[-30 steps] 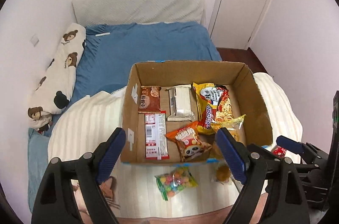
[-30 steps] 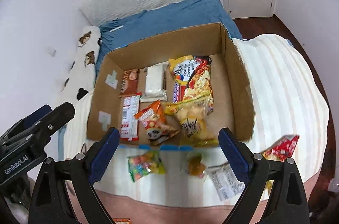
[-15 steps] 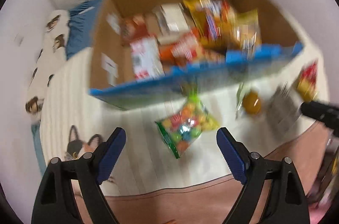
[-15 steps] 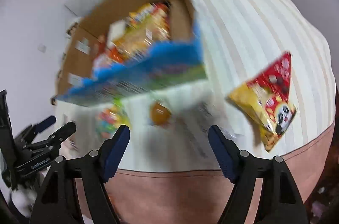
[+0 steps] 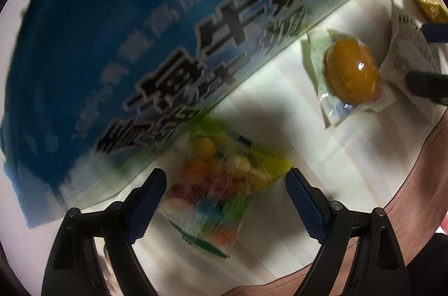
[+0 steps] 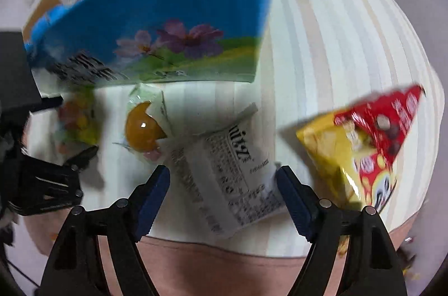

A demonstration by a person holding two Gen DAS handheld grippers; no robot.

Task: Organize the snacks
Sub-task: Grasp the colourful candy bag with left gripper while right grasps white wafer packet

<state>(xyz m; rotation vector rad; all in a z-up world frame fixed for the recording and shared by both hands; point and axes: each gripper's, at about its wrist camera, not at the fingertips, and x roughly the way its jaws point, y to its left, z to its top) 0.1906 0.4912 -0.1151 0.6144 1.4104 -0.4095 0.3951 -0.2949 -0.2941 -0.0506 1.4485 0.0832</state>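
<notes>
Your left gripper is hanging wide open, straddling the colourful candy bag that is lying on the striped bed cover, just beside the blue printed box wall. Your right gripper is gaping wide too, framing the white printed packet. The orange jelly cup pack is sitting between the two snacks, and the red-and-yellow panda bag is lying off to the right.

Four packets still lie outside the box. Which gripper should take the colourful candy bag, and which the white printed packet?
Left gripper for the candy bag: its open jaws already straddle it. Right gripper for the white packet, which lies between its open fingers.
</notes>
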